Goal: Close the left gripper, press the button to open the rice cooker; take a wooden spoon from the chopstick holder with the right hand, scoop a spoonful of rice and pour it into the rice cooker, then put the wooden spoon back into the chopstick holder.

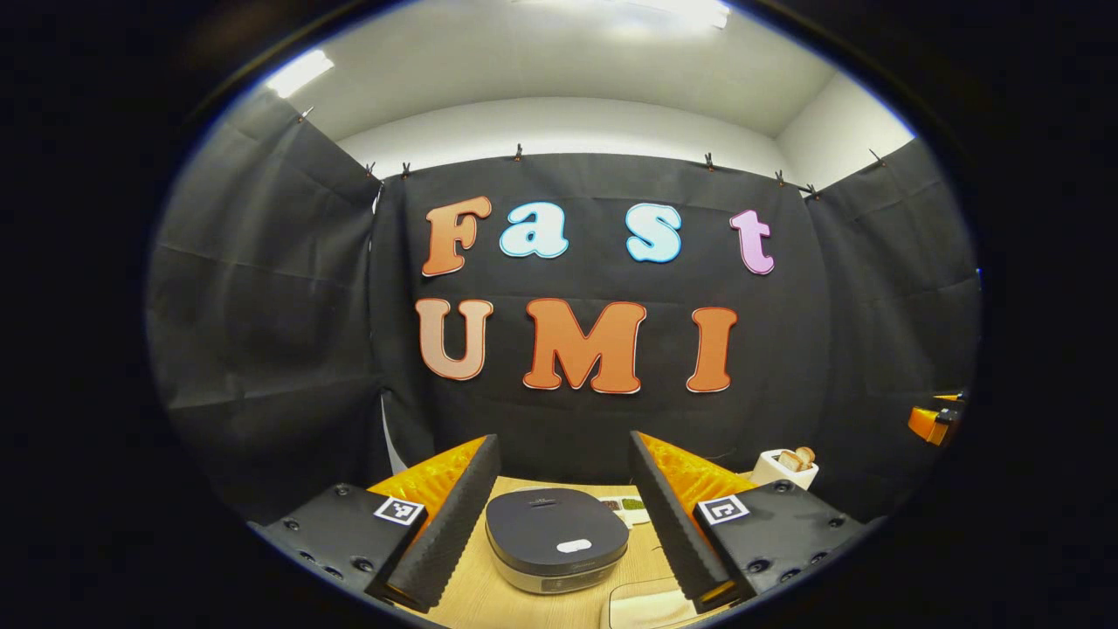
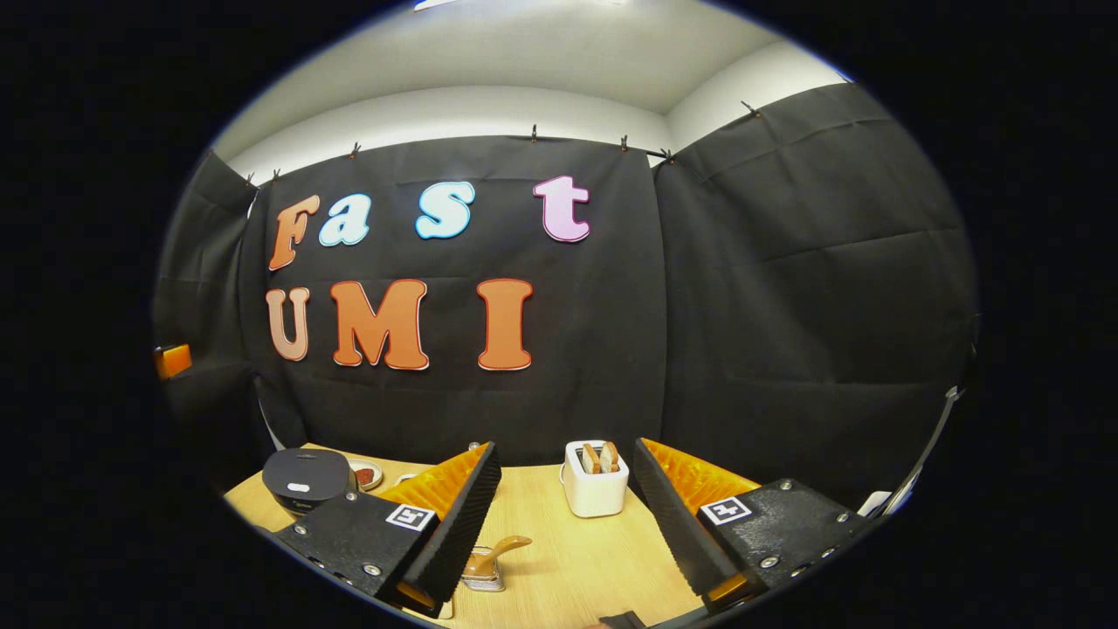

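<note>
Both fingers of the left gripper stand wide apart in the left gripper view and hold nothing. Between them, on the light wooden table, sits the round dark-lidded rice cooker with its lid down; a small white oval button shows on the lid near the front edge. A pale flat tray lies just in front and to the right of the cooker.

In the right gripper view, the right gripper likewise stands wide open and empty. Near its left finger, a small clear holder stands on the table with a wooden spoon in it, handle tilted to the right. Farther back, between the fingers, stands a white toaster with two slices of toast upright in its slots. The rice cooker appears well apart at far left, beside a small dish.
</note>
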### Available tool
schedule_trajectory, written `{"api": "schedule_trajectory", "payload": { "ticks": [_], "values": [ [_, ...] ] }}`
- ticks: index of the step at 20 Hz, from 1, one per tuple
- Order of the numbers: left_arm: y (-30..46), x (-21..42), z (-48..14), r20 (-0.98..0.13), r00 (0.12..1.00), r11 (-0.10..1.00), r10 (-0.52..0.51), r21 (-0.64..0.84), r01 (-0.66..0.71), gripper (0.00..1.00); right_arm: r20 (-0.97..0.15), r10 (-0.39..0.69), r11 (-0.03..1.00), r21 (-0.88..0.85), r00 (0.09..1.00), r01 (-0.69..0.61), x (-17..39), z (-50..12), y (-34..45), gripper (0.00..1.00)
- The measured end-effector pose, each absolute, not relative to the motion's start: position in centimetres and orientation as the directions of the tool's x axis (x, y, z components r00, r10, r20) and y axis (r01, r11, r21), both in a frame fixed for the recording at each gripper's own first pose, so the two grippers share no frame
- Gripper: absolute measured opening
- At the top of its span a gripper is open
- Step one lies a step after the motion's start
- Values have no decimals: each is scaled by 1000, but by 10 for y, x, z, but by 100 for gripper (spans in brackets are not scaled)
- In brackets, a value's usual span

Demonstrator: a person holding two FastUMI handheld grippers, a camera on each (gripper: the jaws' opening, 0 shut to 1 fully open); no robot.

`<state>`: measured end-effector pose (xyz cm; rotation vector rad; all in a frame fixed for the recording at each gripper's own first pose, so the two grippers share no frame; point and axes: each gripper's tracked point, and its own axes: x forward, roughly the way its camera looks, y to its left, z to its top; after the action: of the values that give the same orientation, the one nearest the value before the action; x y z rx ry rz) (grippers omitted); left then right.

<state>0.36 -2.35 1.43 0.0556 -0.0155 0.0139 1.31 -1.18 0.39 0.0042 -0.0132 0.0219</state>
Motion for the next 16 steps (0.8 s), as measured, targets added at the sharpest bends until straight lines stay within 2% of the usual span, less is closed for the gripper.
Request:
{"api": "schedule_trajectory", "payload": {
  "ticks": [5,7,8,9,12,13,14,15,16],
  "values": [
    [-24,4,8,-10,1000,998,2,62,-2,60,5,28,1000,5,1000,-28,14,1,-10,95],
    [-30,10,8,-14,1000,998,-28,58,29,56,5,32,999,-1,999,-32,15,0,-8,95],
    [-22,7,5,-17,1000,998,8,64,-7,30,6,33,999,-5,999,-33,15,0,-7,95],
    [-19,11,8,-17,1000,998,1,62,0,3,6,35,999,-8,999,-35,14,0,-6,95],
    [-31,14,1,-46,998,997,-34,70,37,12,6,40,999,-14,999,-40,15,0,-3,95],
    [-17,8,-4,-49,998,997,-46,60,49,8,6,39,999,-15,999,-39,15,-1,-4,100],
    [-20,14,-14,-51,997,997,-54,48,57,4,5,39,999,-15,999,-39,15,-1,-4,95],
    [-23,20,-16,-58,996,997,-63,31,65,4,4,39,999,-15,999,-39,16,-1,-3,100],
    [-26,26,-21,-71,995,997,-68,21,69,4,2,40,999,-15,999,-40,17,-2,-2,100]
  ]
}}
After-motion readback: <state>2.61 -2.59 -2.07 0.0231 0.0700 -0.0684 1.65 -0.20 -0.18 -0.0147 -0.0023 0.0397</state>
